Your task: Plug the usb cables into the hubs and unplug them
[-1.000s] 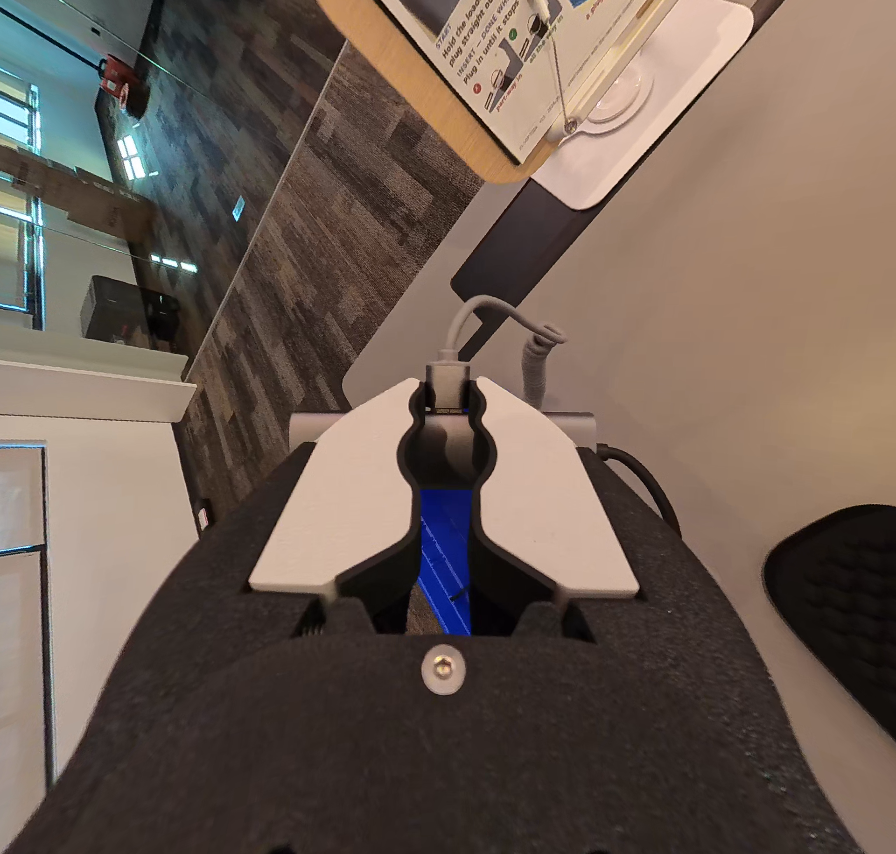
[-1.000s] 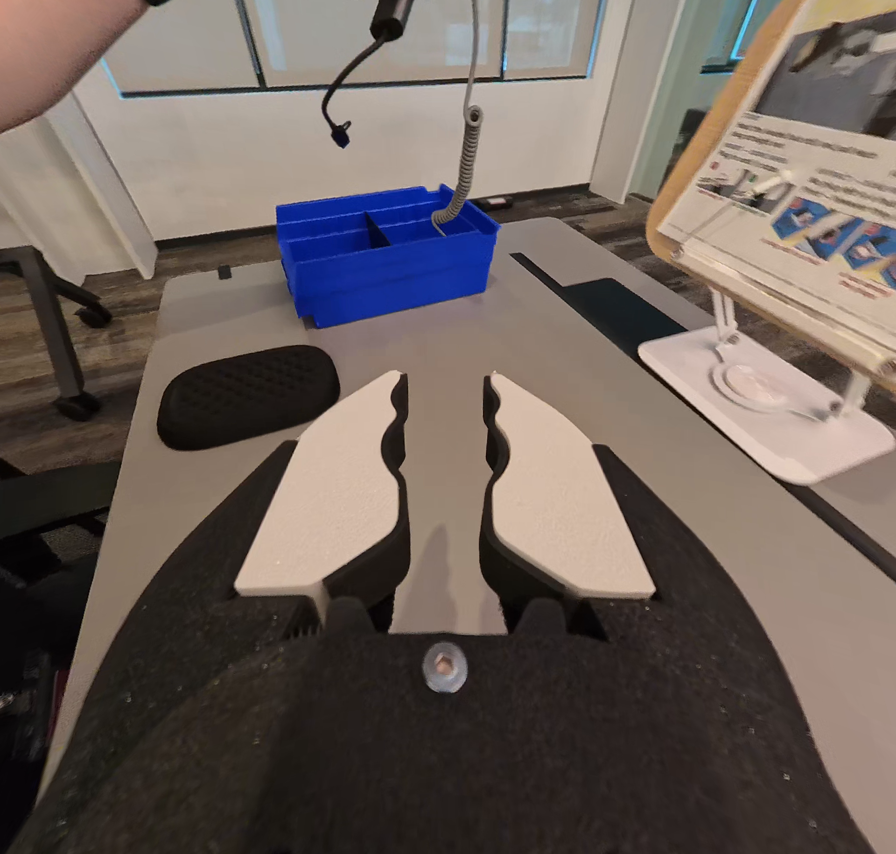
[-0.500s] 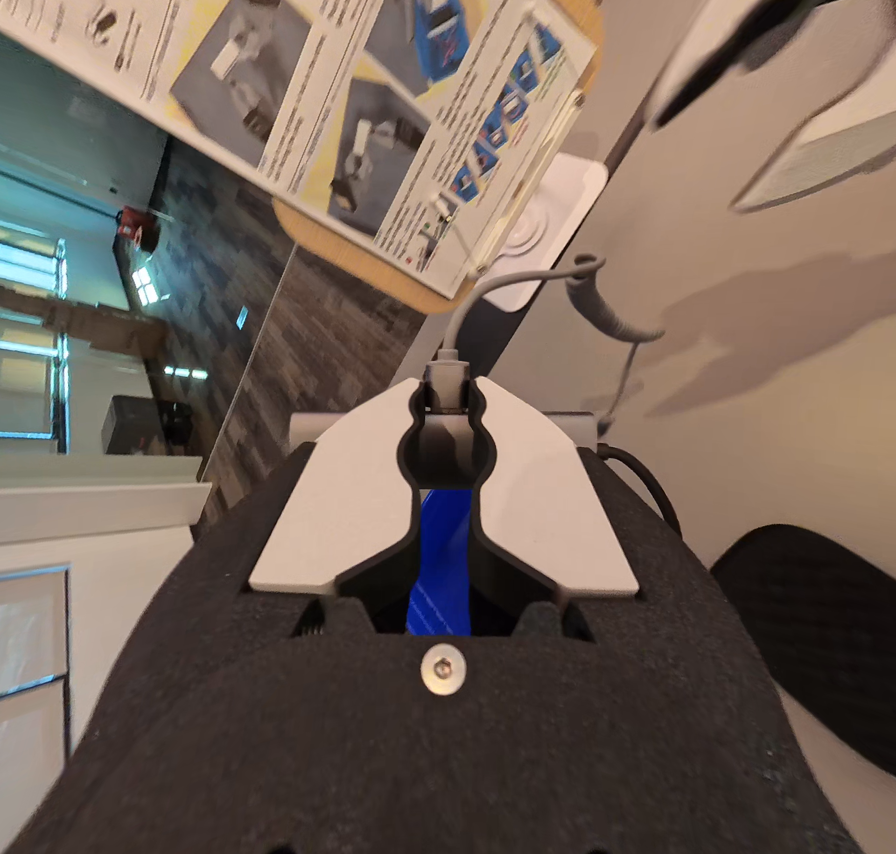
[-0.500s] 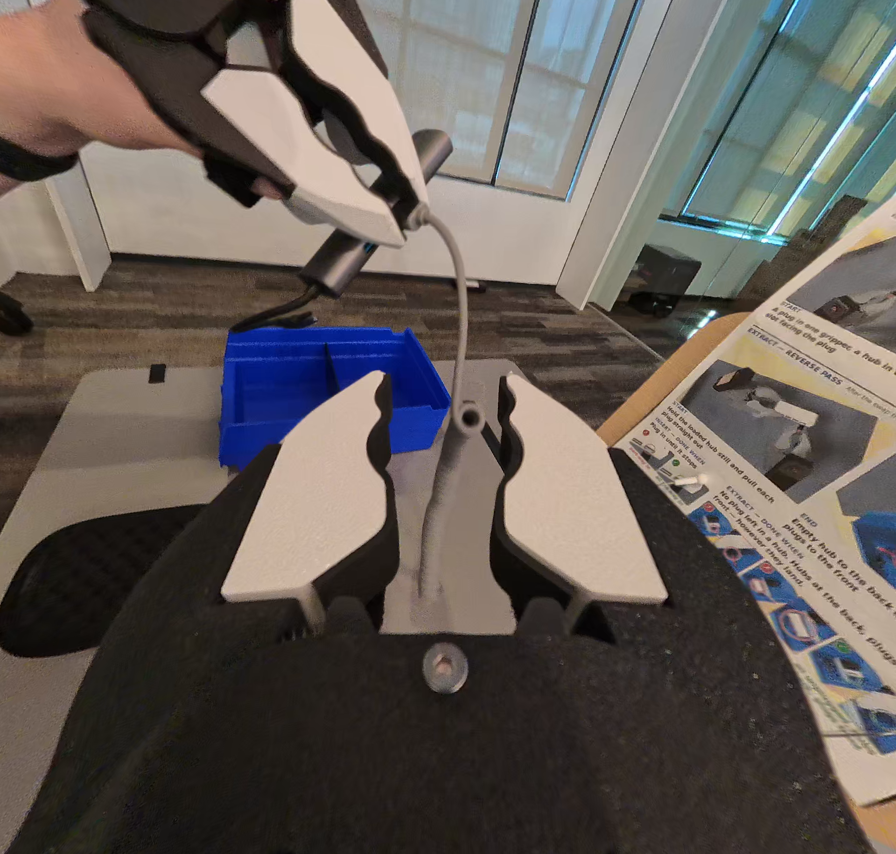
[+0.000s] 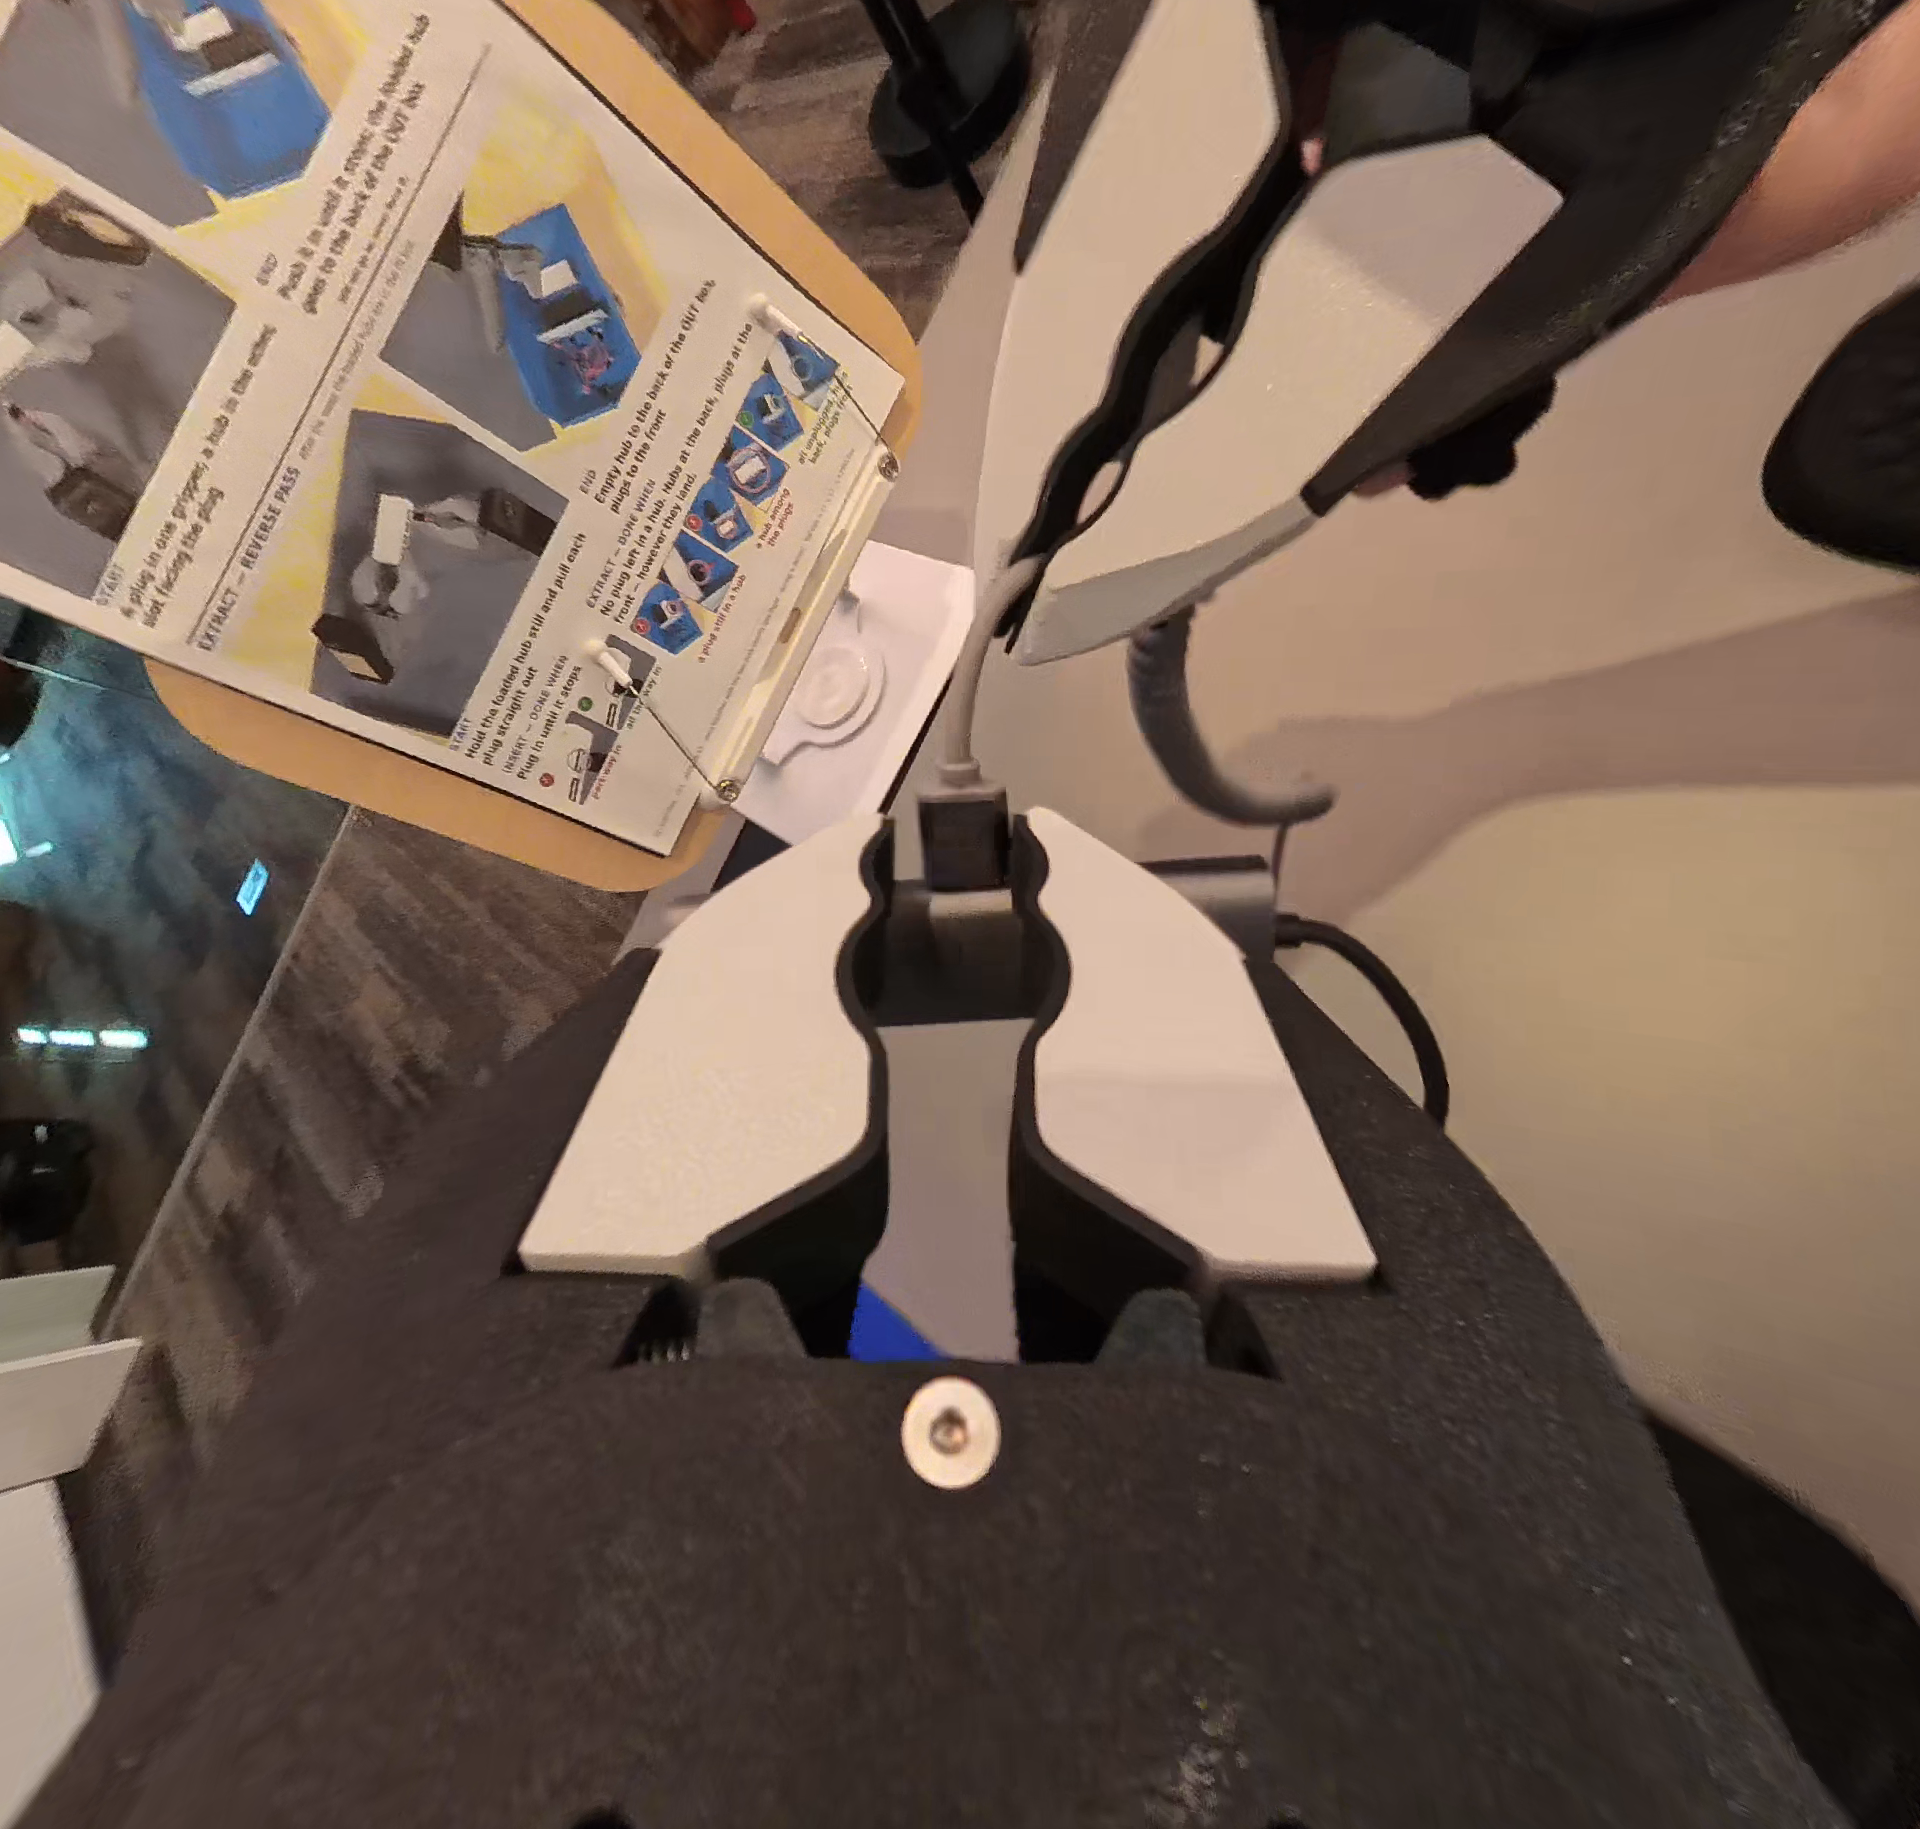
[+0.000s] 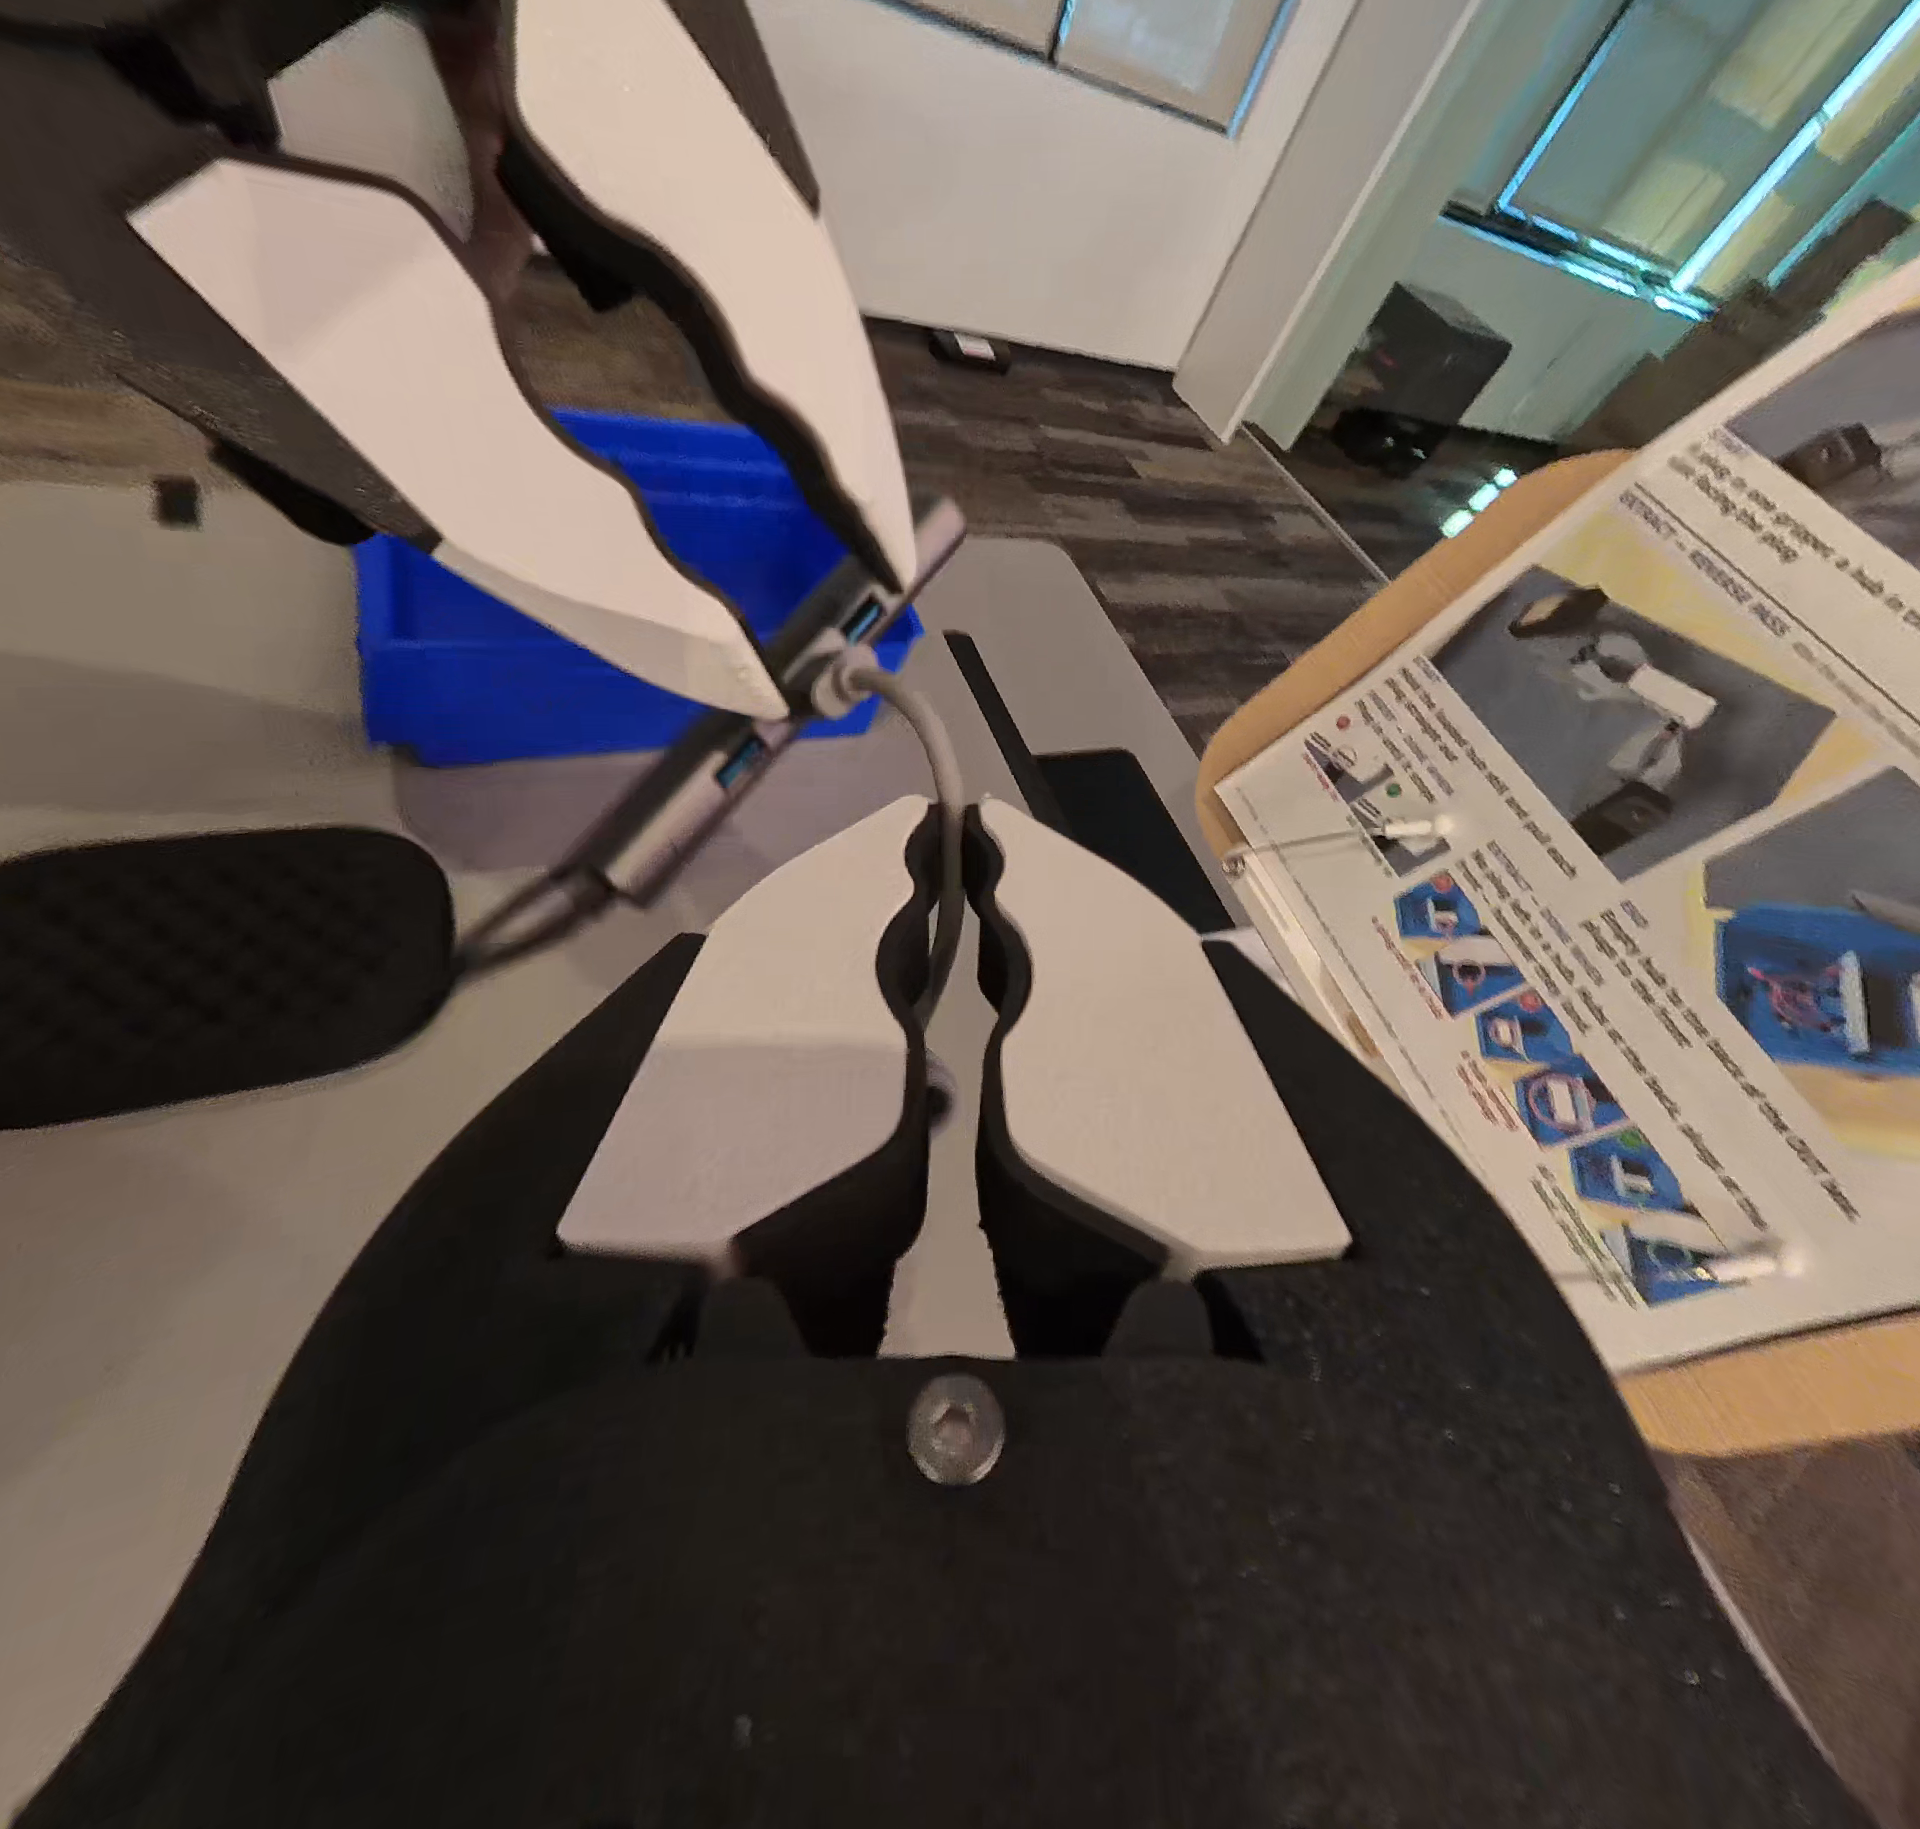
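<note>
Grey metal USB hub (image 6: 717,782) sits pinched crosswise between the left gripper's (image 5: 951,829) white fingers (image 5: 727,1052), held above the grey counter (image 5: 1558,1052). Its plugged grey cable (image 6: 940,813) curves toward 6 o'clock into the right gripper (image 6: 948,815), whose fingers (image 6: 1132,1052) press on the cord. Blue plastic bin (image 6: 499,657) lies at 10 o'clock.

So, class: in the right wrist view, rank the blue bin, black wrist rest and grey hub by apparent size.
1. Black wrist rest, though it lies nearer the camera.
2. Blue bin, partly hidden.
3. Grey hub.
</note>
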`<state>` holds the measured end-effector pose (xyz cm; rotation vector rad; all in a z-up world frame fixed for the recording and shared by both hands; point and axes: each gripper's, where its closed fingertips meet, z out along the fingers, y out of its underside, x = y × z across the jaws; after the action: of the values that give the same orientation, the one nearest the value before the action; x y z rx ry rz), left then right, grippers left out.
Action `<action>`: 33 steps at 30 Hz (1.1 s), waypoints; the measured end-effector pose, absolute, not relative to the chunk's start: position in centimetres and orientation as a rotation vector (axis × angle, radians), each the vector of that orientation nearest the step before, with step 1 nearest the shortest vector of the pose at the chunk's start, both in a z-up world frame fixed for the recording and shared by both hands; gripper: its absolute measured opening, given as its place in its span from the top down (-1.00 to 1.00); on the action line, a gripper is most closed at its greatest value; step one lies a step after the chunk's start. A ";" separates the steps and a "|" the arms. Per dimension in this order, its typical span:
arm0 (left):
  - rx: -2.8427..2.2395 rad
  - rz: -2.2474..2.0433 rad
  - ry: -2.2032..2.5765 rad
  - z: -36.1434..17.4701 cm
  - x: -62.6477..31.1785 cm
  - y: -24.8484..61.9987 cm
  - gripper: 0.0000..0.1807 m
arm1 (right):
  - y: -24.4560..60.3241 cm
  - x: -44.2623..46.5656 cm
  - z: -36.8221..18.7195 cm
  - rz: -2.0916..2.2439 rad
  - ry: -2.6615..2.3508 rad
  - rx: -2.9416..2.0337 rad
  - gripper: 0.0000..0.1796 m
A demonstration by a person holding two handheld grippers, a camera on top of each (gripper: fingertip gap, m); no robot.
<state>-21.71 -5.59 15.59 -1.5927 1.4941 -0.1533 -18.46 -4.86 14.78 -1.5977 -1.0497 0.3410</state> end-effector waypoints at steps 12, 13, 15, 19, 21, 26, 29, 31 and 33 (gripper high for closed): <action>-1.739 -0.921 0.772 9.7 -23.6 -6.6 0.49 | -2.7 -17.6 11.3 0.037 -1.084 -1.717 0.97; -1.739 -0.964 0.684 8.6 -23.9 -6.7 0.52 | -2.6 -17.7 11.4 0.037 -1.082 -1.719 0.97; -1.755 -0.997 0.531 6.4 -24.2 -6.4 0.52 | -2.7 -18.1 11.4 0.037 -1.101 -1.720 0.97; -1.702 -1.162 0.297 5.9 -23.7 -6.1 0.50 | -2.8 -19.0 11.4 0.017 -1.123 -1.713 0.97; -1.674 -1.166 0.207 6.5 -23.7 -5.8 0.43 | -2.8 -19.4 11.5 0.001 -1.129 -1.703 0.97; -1.703 -1.213 0.124 6.8 -22.7 -5.3 0.33 | -3.1 -20.0 12.1 -0.025 -1.142 -1.673 0.97; -1.681 -1.296 0.058 7.2 -22.3 -5.1 0.23 | -3.3 -20.2 12.6 -0.041 -1.139 -1.652 0.97; -1.686 -1.277 0.033 6.9 -22.2 -4.8 0.19 | -3.4 -20.3 12.8 -0.052 -1.139 -1.640 0.97; -1.685 -1.305 -0.005 6.8 -21.8 -4.7 0.15 | -3.4 -20.3 13.0 -0.069 -1.137 -1.631 0.97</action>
<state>-21.81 -4.74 6.77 -1.6850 -0.0046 -1.3051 -20.33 -3.43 13.01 -1.6310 -1.1375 -0.0693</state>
